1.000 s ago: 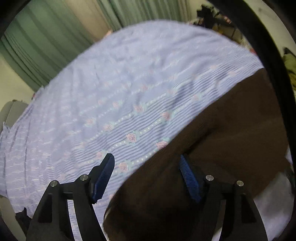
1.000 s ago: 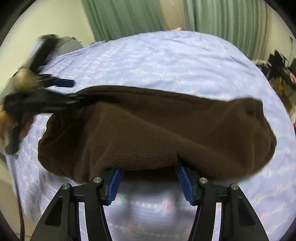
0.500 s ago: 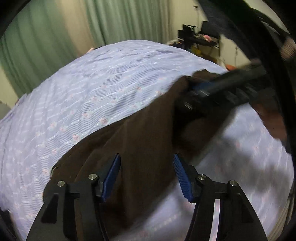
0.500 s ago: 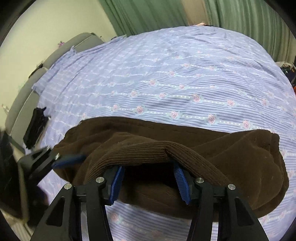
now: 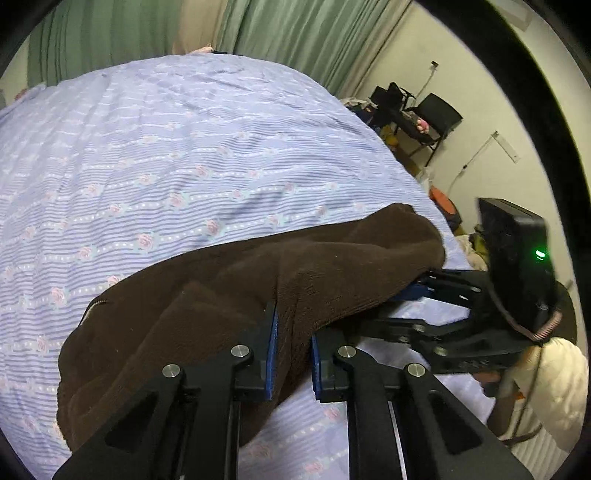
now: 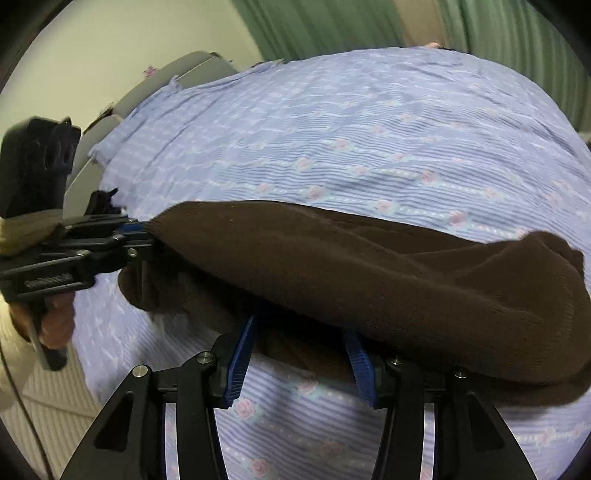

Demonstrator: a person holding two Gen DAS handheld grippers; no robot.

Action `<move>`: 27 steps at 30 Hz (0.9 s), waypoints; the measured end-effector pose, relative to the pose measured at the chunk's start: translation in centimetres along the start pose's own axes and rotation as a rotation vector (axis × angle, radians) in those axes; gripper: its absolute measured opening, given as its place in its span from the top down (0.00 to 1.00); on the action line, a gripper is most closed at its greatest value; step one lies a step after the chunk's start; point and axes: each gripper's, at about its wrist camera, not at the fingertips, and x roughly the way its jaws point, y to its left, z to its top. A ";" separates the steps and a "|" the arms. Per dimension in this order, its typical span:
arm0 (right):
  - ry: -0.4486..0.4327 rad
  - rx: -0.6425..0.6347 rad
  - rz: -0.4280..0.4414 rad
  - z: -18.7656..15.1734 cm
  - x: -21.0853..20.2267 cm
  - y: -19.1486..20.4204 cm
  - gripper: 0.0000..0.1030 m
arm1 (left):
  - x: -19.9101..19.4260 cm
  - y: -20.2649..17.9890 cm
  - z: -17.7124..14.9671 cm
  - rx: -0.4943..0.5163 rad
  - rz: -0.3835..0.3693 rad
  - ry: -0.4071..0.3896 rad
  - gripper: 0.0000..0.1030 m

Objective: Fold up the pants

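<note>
Dark brown fleece pants [image 5: 229, 295] lie in a long bundle on a lilac striped bedsheet with roses [image 5: 147, 155]. My left gripper [image 5: 291, 350] is shut on a fold of the pants at their near edge. In the right wrist view the pants [image 6: 388, 273] stretch across the frame. My right gripper [image 6: 299, 358] has its jaws apart with the pants' edge draped over the fingertips. The left gripper shows at the left of that view [image 6: 136, 232], clamped on the pants' end. The right gripper shows in the left wrist view [image 5: 417, 291], under the far end of the pants.
Green curtains [image 5: 288, 33] hang behind the bed. A black chair and cluttered table [image 5: 417, 114] stand right of the bed. A grey headboard [image 6: 177, 81] is at the far left in the right wrist view. A small dark item [image 6: 103, 199] lies near the bed's edge.
My left gripper swung round to the pants' near edge and closed on a fold. The right gripper stayed under the pants' edge, jaws still apart; the pants are now stretched between the two.
</note>
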 end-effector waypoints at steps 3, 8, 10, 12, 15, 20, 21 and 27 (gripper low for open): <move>-0.002 0.010 0.092 1.0 0.6 0.3 0.51 | -1.3 -0.5 -1.0 0.023 -0.004 0.026 0.85; 0.071 -0.030 0.219 2.2 3.2 1.8 0.48 | -1.0 -0.5 -1.5 0.025 -0.007 0.060 0.84; 0.104 -0.040 0.230 2.2 4.9 1.9 0.46 | -0.5 -0.6 -1.4 0.027 0.001 0.072 0.85; 0.120 0.046 0.275 2.0 5.9 1.0 0.46 | -0.4 -0.7 -1.5 0.030 0.012 0.076 0.84; 0.113 0.094 0.320 0.3 5.5 0.7 0.70 | -0.1 -0.9 -1.7 0.002 -0.017 0.093 0.84; 0.123 0.076 0.324 -5.1 2.1 2.5 0.97 | 0.0 -2.0 -3.0 -0.017 -0.029 0.098 0.83; 0.137 0.052 0.299 -6.2 1.8 3.1 0.97 | 0.0 -2.2 -3.1 -0.021 -0.027 0.095 0.83; 0.109 0.024 0.097 -7.7 0.5 3.9 0.56 | -0.3 -1.4 -1.4 -0.039 -0.015 0.076 0.83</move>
